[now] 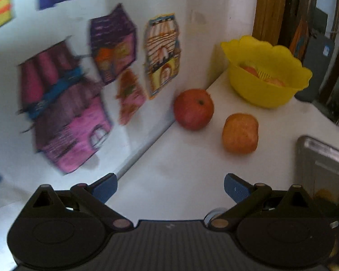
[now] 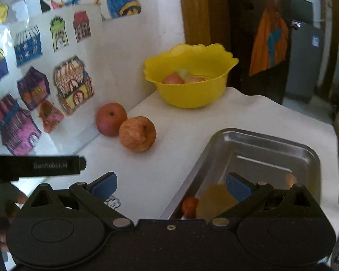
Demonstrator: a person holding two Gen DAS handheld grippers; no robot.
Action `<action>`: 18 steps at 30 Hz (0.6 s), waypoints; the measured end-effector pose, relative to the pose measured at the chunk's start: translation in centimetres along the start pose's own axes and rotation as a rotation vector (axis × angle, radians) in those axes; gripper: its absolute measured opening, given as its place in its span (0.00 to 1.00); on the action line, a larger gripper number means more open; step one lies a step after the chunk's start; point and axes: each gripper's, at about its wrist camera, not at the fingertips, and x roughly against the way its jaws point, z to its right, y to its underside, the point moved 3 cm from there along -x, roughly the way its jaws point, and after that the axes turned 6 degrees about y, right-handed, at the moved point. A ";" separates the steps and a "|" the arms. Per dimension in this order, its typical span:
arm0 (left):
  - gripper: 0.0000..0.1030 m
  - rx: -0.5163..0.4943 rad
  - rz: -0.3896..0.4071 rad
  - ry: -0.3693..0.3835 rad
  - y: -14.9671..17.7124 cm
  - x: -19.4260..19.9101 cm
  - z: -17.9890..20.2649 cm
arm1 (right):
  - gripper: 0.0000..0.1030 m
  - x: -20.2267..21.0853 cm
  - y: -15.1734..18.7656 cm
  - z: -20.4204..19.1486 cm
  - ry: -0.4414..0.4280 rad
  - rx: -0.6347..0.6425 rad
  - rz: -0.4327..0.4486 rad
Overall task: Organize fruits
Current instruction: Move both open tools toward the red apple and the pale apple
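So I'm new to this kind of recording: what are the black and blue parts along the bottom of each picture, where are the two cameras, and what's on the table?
There is no robot here. A person holds a two-finger gripper in each hand, and each carries a wide-angle camera looking forward along its fingers. One picture comes from the left gripper, the other from the right gripper. The blue pads are fingertips; both grippers are open and hold nothing. On the white table lie a red apple near the wall and a paler apple beside it. Behind them stands a yellow bowl with some fruit in it. Nearer the right gripper is a metal tray holding fruit, partly hidden by that gripper. Children's drawings cover the wall.
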 end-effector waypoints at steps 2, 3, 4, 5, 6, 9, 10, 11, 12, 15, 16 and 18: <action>0.99 0.008 0.010 0.014 -0.5 -0.7 0.5 | 0.99 -1.0 -0.3 -0.2 -0.009 0.015 0.000; 0.99 0.012 0.009 0.020 -0.8 -0.9 0.6 | 0.99 -1.2 -0.5 -0.4 -0.014 0.021 0.002; 0.99 0.016 0.007 0.028 -1.2 -1.4 0.8 | 0.99 -1.5 -0.6 -0.7 -0.024 0.027 0.004; 0.99 0.015 0.004 0.035 -1.5 -1.7 0.9 | 0.99 -1.8 -0.6 -0.9 -0.033 0.033 0.002; 0.99 0.013 0.000 0.039 -1.9 -2.2 1.0 | 0.99 -2.1 -0.6 -1.1 -0.038 0.037 -0.006; 0.99 -0.006 -0.025 0.059 -3.0 -3.6 1.2 | 0.99 -3.3 -0.6 -1.7 -0.040 0.038 -0.053; 0.99 -0.020 -0.031 0.066 -3.5 -4.1 1.3 | 0.99 -3.5 -0.5 -1.9 -0.042 0.037 -0.054; 0.99 -0.033 -0.035 0.070 -3.9 -4.6 1.4 | 0.99 -3.7 -0.4 -2.1 -0.041 0.039 -0.051; 0.99 -0.040 -0.036 0.071 -4.3 -4.9 1.4 | 0.99 -3.8 -0.4 -2.2 -0.033 0.048 -0.046; 0.99 -0.050 -0.027 0.071 -5.6 -5.9 1.7 | 0.99 -4.2 -0.6 -2.6 0.017 0.081 -0.009; 0.99 -0.048 -0.026 0.067 -5.9 -6.2 1.7 | 0.99 -4.4 -0.8 -2.7 0.040 0.089 -0.002; 0.99 -0.034 -0.037 0.047 -6.7 -7.0 2.0 | 0.99 -5.2 -1.3 -3.0 0.074 0.092 0.000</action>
